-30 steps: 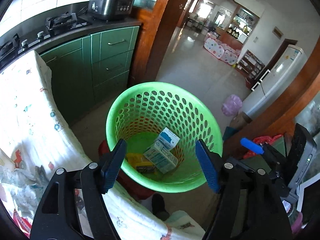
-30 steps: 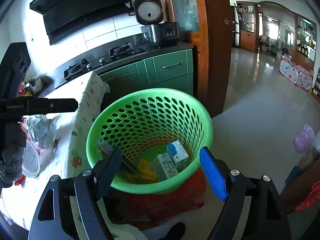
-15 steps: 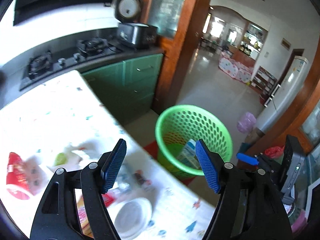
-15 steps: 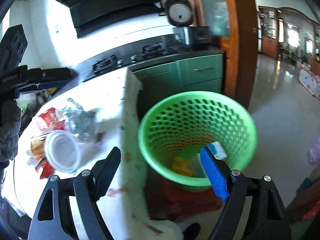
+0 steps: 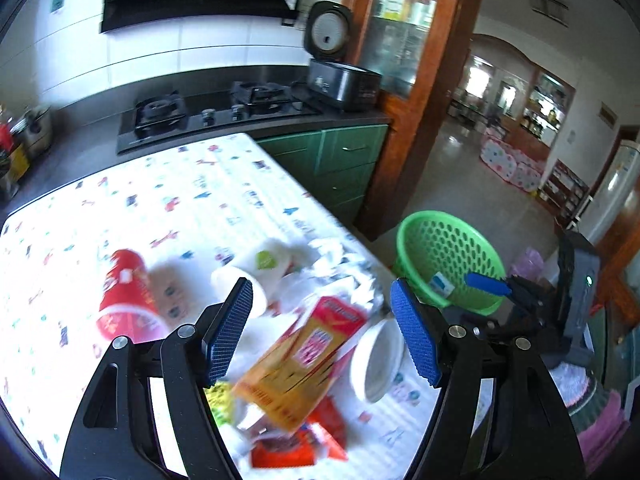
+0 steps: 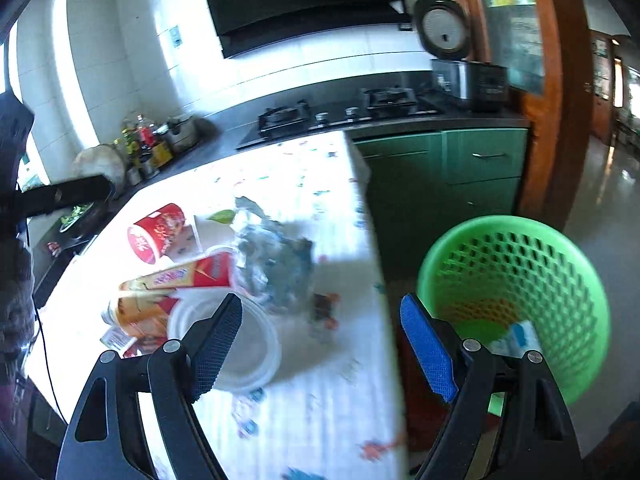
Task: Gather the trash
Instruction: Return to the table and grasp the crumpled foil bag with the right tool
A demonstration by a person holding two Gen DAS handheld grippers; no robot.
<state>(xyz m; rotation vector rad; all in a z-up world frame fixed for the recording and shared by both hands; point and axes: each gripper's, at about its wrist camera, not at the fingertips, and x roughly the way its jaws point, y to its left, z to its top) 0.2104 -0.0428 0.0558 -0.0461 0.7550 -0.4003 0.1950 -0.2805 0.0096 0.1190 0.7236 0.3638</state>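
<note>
Trash is partly picked up — a few small cartons lie in the green basket (image 6: 516, 276), at three o'clock of the table (image 5: 168, 196). Left on it: red cup (image 5: 124, 296), orange box (image 5: 300, 360), white lid (image 6: 244, 344). Left gripper (image 5: 320, 332) and right gripper (image 6: 324, 344) gape wide, empty.

Landmark: green basket (image 6: 516, 280) on floor, just off table (image 5: 192, 200) edge.

- Your basket mouth open from above; cartons only at bottom.
- Table side nearest basket blocked: crumpled plastic (image 6: 276, 264), white tub (image 6: 240, 344), yellow box (image 5: 304, 356), red cup (image 5: 124, 296) packed close.
- Far table half bare; you pass freely there.
- Counter behind: rice cooker (image 5: 340, 76) stands tall.
</note>
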